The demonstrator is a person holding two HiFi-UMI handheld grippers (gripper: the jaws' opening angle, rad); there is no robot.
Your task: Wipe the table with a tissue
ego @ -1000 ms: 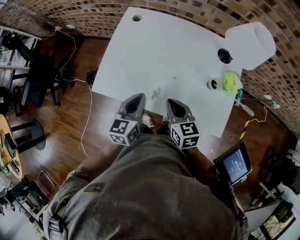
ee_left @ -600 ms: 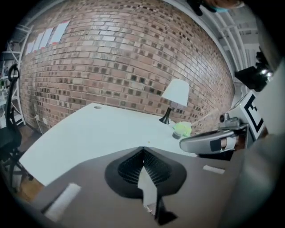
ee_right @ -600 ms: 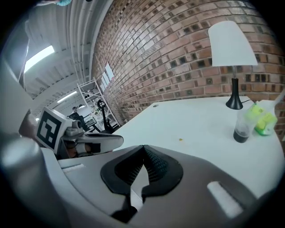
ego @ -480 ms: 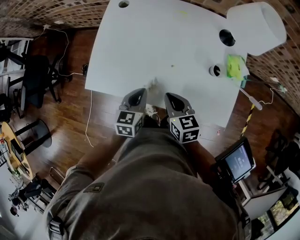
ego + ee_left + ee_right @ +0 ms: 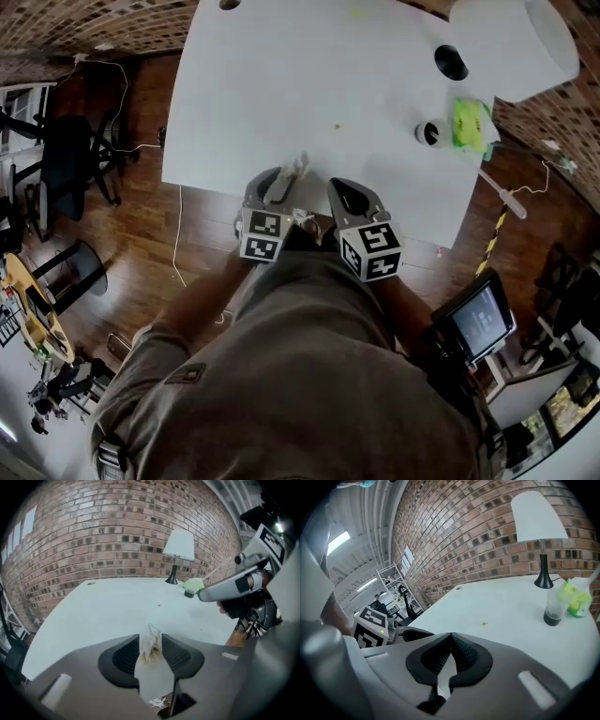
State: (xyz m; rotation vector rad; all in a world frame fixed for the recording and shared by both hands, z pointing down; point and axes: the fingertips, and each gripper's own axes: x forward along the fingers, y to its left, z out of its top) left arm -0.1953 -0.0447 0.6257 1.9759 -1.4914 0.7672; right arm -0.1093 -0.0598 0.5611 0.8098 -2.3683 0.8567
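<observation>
One white table (image 5: 281,94), brick wall (image 5: 94,23); left gripper (image 5: 150,640) just opening around tissue (image 5: 296,172), right gripper (image 5: 451,639) closed, empty; lamp (image 5: 516,47) cropped.

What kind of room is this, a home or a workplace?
Likely a workplace, perhaps a lab or studio: a brick wall, a white table with a lamp, office chairs on wood floor, metal shelving.

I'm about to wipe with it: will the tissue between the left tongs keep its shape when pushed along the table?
Probably not: the tissue looks thin and crumpled, so it should flop and bunch up. It is likely very light; the left tongs have just been opening with it between them, so it may slip out.
</observation>
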